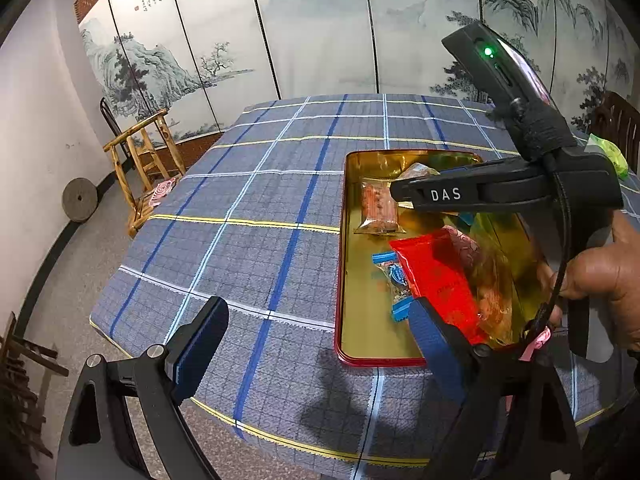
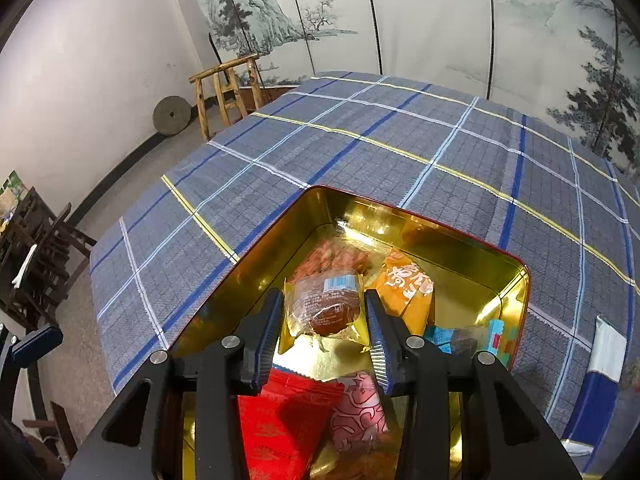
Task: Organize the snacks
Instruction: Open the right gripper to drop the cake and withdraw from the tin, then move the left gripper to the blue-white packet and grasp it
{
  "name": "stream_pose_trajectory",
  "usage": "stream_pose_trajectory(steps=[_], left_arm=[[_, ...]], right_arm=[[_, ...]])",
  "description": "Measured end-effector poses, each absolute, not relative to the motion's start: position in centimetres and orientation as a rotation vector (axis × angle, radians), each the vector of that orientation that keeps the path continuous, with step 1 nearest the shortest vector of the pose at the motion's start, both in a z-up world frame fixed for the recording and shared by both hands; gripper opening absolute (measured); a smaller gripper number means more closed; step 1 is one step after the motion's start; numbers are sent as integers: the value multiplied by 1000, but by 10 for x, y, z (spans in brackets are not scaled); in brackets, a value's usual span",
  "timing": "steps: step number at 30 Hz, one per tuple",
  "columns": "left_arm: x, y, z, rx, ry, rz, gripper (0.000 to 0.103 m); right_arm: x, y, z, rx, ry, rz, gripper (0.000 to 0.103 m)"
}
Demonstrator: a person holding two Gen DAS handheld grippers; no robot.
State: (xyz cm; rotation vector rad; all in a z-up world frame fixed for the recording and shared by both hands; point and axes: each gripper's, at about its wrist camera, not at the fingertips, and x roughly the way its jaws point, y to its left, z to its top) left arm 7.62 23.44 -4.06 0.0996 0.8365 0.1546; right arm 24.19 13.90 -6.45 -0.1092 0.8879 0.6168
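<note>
Right wrist view: the right hand-held gripper (image 2: 323, 330) hangs over the gold-lined tin (image 2: 516, 280), its jaws parted and released around a clear-wrapped brown pastry (image 2: 326, 308), pads not pressing it. Beside it lie an orange packet (image 2: 406, 294), a glossy red pouch (image 2: 276, 420) and blue-ended candies (image 2: 460, 338). The left hand-held gripper (image 1: 320, 344) stands wide open, empty, above the plaid-clothed desk (image 1: 248, 240).

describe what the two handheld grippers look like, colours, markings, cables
Both grippers, left and right, are black plastic frames with silver bolts and blue ribbed finger pads. Seen from the left wrist view, the right one bears white "DAS" lettering, a green indicator light and a black cable.
</note>
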Motion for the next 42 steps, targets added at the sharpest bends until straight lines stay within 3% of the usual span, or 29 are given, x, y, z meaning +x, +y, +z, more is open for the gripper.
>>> stream_pose_trajectory(steps=[12, 20, 28, 42], left_arm=[[78, 234, -42, 97, 843, 155, 90], [76, 228, -39, 105, 836, 150, 90], [72, 208, -30, 136, 825, 131, 90], [73, 144, -17, 250, 799, 68, 92]], right_arm=[[235, 130, -52, -50, 837, 655, 47], [214, 98, -39, 4, 787, 650, 58], [173, 24, -36, -17, 731, 529, 72], [148, -153, -69, 27, 756, 173, 73]])
